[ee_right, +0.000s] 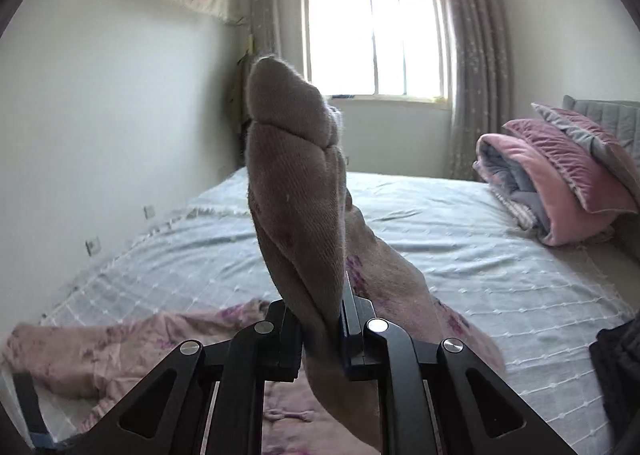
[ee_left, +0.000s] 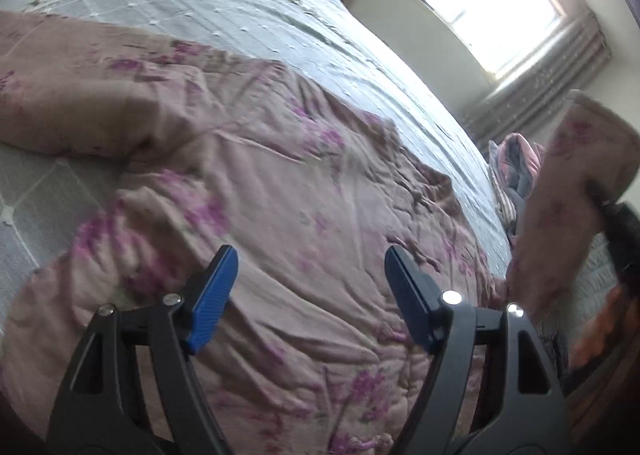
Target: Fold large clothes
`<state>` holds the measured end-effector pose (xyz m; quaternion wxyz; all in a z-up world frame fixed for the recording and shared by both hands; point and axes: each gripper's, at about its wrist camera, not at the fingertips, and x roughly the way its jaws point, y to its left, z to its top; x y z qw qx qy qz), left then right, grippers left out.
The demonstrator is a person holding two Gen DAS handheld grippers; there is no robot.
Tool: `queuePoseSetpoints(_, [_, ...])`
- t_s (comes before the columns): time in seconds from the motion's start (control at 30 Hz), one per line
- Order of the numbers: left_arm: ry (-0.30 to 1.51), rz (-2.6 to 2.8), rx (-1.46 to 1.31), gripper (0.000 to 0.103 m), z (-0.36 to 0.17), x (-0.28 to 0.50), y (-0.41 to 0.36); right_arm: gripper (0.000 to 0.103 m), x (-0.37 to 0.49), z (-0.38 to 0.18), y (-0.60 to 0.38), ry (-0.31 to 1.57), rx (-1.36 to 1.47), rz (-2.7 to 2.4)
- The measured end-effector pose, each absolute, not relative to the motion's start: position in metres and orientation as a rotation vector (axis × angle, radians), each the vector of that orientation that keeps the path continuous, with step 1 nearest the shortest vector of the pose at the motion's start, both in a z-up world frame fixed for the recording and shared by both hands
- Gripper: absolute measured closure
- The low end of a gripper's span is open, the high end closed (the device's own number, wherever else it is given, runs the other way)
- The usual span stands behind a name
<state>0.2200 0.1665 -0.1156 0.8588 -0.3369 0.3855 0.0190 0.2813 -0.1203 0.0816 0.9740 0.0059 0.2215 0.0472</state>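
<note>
Quilted grey bedspread (ee_right: 460,247) under crumpled floral garment (ee_left: 280,191); right gripper (ee_right: 320,331) pinches its ribbed cuff, left gripper (ee_left: 310,287) gapes empty.

No text, label, brand, number or sign can be read anywhere in either view.

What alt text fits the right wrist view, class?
The right gripper has its jaws shut on a cuff of the pink floral garment, lifted over a bed. Folded bedding lies right, below a bright window.
</note>
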Motion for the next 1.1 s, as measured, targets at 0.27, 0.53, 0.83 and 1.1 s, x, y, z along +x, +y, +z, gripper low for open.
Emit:
queuePoseSetpoints(0.27, [0.782, 0.072, -0.854, 0.027, -0.126, 0.215, 0.209, 0.077, 0.26, -0.103, 0.0, 0.868, -0.406, 0.321])
queuePoseSetpoints(0.53, [0.797, 0.0, -0.837, 0.027, -0.12, 0.22, 0.195, 0.043, 0.231, -0.022, -0.059, 0.792, -0.123, 0.523])
queuePoseSetpoints(0.83, [0.976, -0.021, -0.458, 0.027, -0.117, 0.302, 0.113, 0.043, 0.242, -0.034, -0.258, 0.854, 0.039, 0.127])
queuePoseSetpoints(1.1, [0.979, 0.097, -0.245, 0.083, -0.138, 0.32, 0.087, 0.044, 0.236, -0.046, -0.29, 0.832, -0.023, 0.142])
